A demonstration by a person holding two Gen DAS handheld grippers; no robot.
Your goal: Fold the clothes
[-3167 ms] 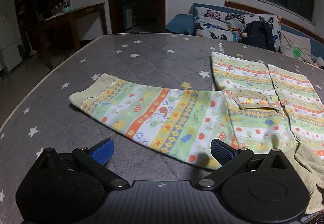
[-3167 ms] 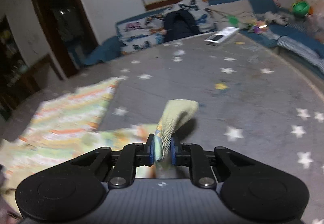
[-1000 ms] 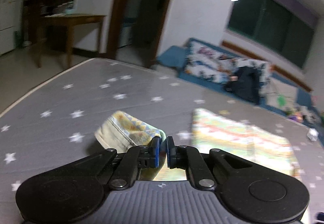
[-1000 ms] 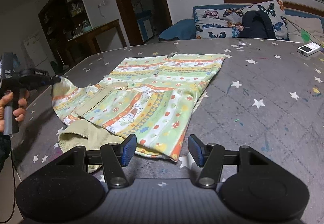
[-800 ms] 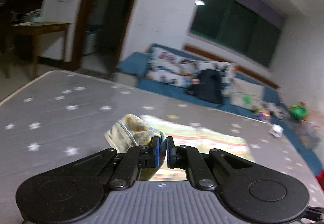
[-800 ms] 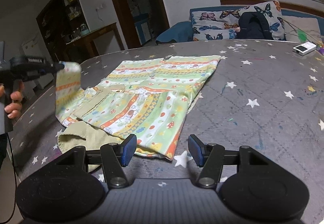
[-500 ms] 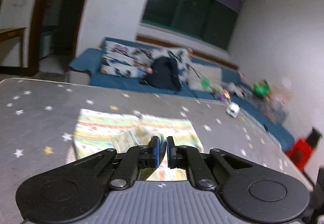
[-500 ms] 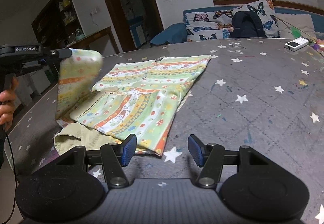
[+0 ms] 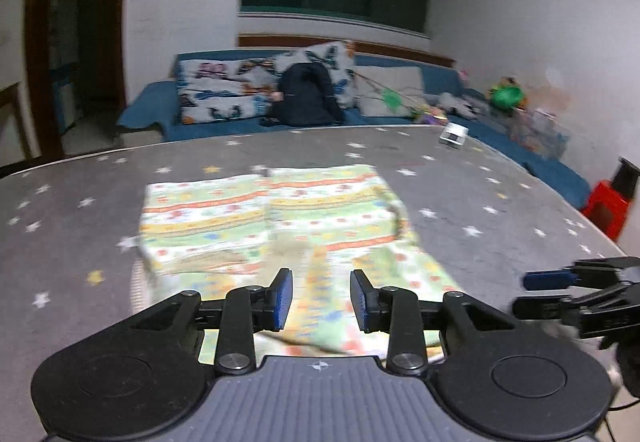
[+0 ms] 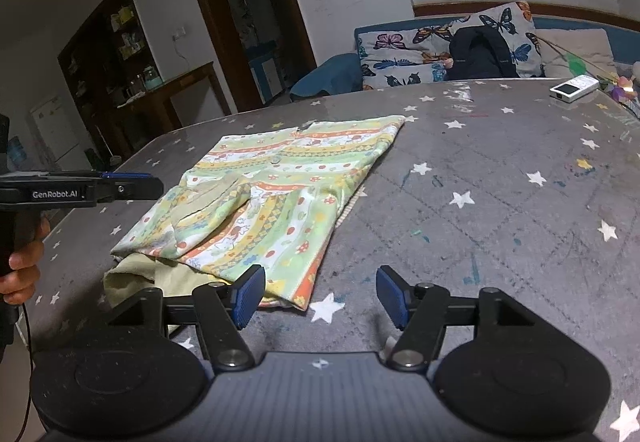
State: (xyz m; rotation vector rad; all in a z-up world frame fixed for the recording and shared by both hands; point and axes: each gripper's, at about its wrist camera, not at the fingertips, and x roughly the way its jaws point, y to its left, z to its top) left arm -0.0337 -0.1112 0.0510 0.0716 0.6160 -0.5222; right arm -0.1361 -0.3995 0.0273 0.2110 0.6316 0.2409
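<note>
Blue rubber pads tip my fingers (image 9: 283, 297), and both pairs stand parted, grasping nothing. My left gripper (image 9: 321, 300) hovers over the near end of the green-and-orange patterned cotton shirt (image 10: 272, 194), which lies partly folded on the grey star-printed table cover (image 10: 500, 202). My right gripper (image 10: 320, 296) waits at its hem corner.

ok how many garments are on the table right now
1: a patterned shirt lying partly folded near the middle of the star-print table, ahead of both grippers. Anything tucked beneath it would be hidden.
</note>
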